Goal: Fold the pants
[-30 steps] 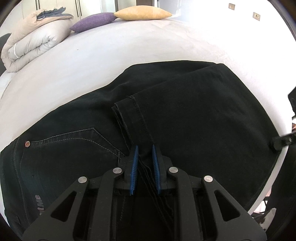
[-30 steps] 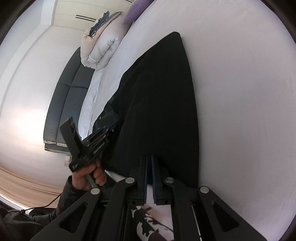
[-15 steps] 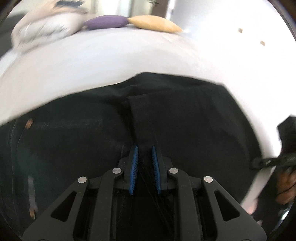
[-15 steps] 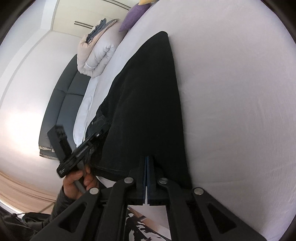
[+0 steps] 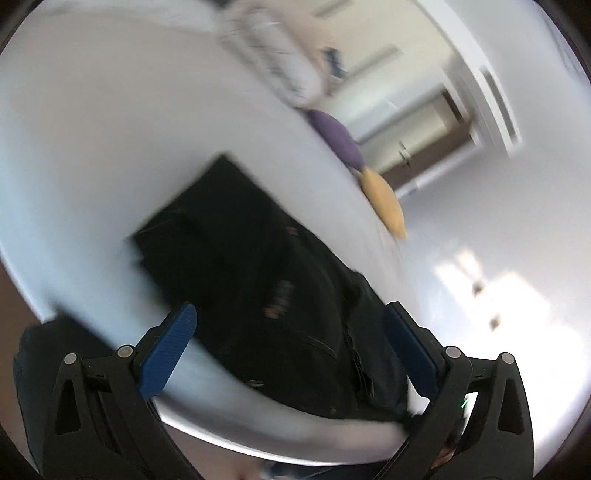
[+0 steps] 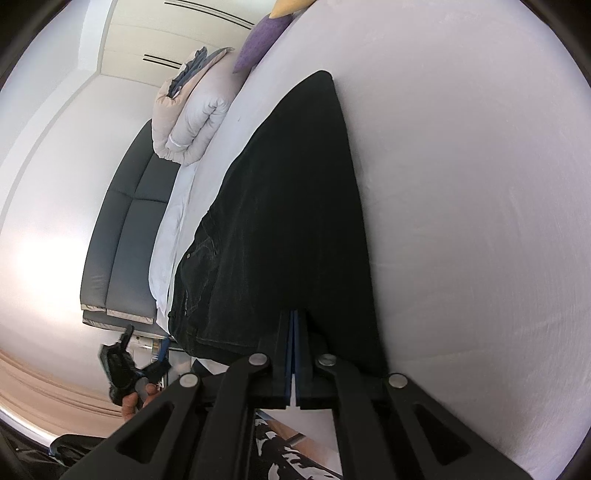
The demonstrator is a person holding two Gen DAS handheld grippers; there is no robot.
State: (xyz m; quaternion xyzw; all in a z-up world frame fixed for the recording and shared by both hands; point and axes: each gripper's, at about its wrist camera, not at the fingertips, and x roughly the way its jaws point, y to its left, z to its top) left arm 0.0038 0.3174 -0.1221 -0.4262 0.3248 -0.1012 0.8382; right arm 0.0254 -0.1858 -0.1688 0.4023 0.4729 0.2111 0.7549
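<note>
1. bottom centre of the right wrist view: the right gripper (image 6: 294, 325) has its blue pads pressed together at the near edge of the black pants (image 6: 295, 206); whether cloth is pinched between them i cannot tell.
2. in the blurred left wrist view the left gripper (image 5: 291, 328) is spreading wide, nothing between its pads; the pants (image 5: 258, 266) lie just beyond, mid-frame.
3. the pants lie flat on the white bed (image 6: 461, 184).
4. upper centre: a purple pillow (image 6: 264, 35) and a rolled duvet (image 6: 195, 114).
</note>
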